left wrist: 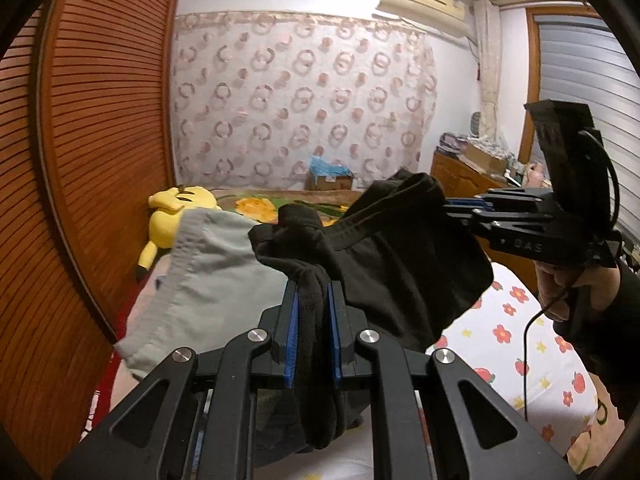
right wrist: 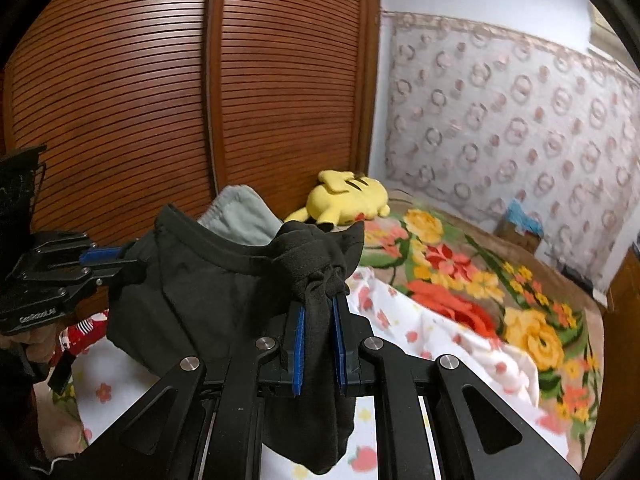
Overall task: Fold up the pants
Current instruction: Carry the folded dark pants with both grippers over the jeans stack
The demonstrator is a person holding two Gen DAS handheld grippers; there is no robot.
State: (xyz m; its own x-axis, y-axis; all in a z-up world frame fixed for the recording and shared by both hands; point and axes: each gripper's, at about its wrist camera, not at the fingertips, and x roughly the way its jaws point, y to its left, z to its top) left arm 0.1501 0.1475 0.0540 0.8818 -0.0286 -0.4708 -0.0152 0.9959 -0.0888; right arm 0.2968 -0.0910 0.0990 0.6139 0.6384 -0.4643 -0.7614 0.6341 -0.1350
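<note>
Black pants (left wrist: 384, 248) with a pale grey inner lining (left wrist: 208, 276) hang in the air above the bed, stretched between both grippers. My left gripper (left wrist: 314, 292) is shut on a bunched edge of the black fabric; it also shows in the right wrist view (right wrist: 106, 260) at the left. My right gripper (right wrist: 320, 304) is shut on the other bunched end of the pants (right wrist: 224, 280); it shows in the left wrist view (left wrist: 452, 206) at the right, clamping the waistband. Fabric hangs down below both sets of jaws.
A bed with a white flower-print sheet (left wrist: 516, 344) and a bright floral blanket (right wrist: 480, 292) lies below. A yellow plush toy (right wrist: 348, 196) rests by the brown slatted wardrobe (right wrist: 160, 100). A cardboard box (left wrist: 330, 178) and a wooden dresser (left wrist: 460, 176) stand far off.
</note>
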